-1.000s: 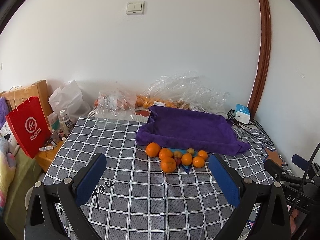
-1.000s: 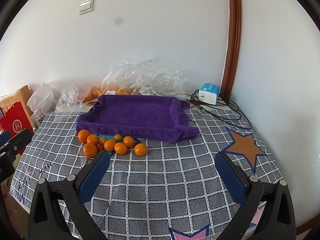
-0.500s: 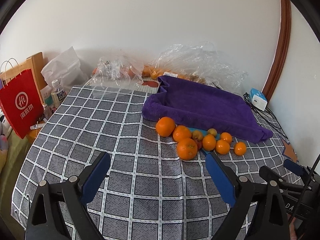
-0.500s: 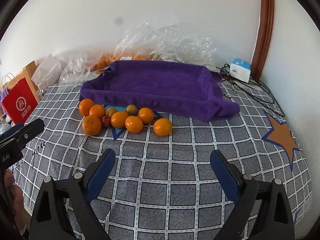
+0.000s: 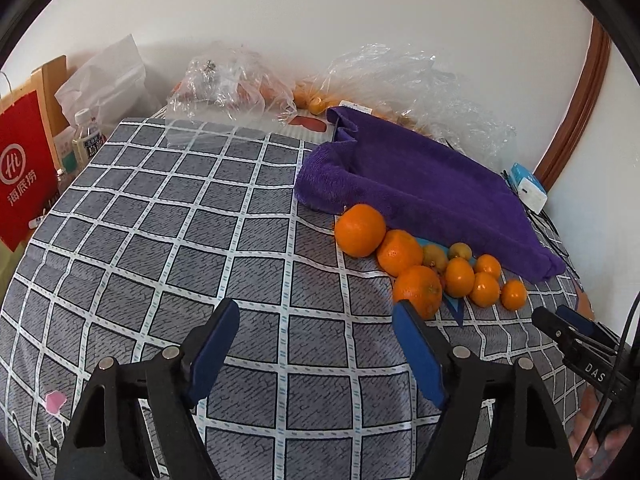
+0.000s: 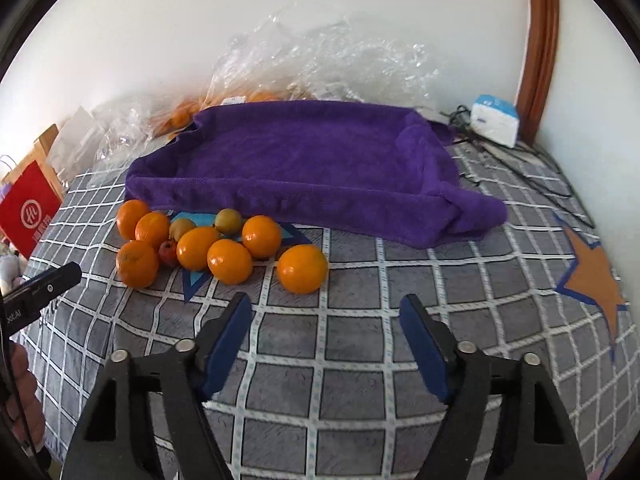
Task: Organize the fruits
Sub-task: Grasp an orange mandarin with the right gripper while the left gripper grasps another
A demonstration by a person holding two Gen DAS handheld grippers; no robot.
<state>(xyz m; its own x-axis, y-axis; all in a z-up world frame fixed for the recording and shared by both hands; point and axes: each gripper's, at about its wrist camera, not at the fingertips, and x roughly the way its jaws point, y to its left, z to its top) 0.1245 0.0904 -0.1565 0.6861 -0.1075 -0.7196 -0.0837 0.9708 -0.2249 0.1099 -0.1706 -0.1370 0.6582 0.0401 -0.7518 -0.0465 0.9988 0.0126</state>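
Oranges [image 6: 224, 248] clustered at 10 o'clock beside purple towel [image 6: 304, 168]; right gripper [image 6: 326, 340] and left gripper [image 5: 316, 344] wide open, empty. Risk: nudged orange rolls off table [image 6: 360, 360].

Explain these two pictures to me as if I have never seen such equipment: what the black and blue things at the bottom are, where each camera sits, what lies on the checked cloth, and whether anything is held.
No robot here: a person holds a hand-held tool in each hand, each ending in two-fingered tongs with blue pads. A wide-angle camera rides on each tool and looks forward along the fingers.

One picture comes from the left tongs, the other from the right tongs. Both stand open and hold nothing.

On the grey checked tablecloth lies a cluster of round orange fruits, with a few smaller yellowish ones and one small red one among them. Behind them is a purple towel draped into a shallow tray shape, with nothing in it. Crumpled clear plastic bags lie against the wall, and a red paper bag stands beside the table.
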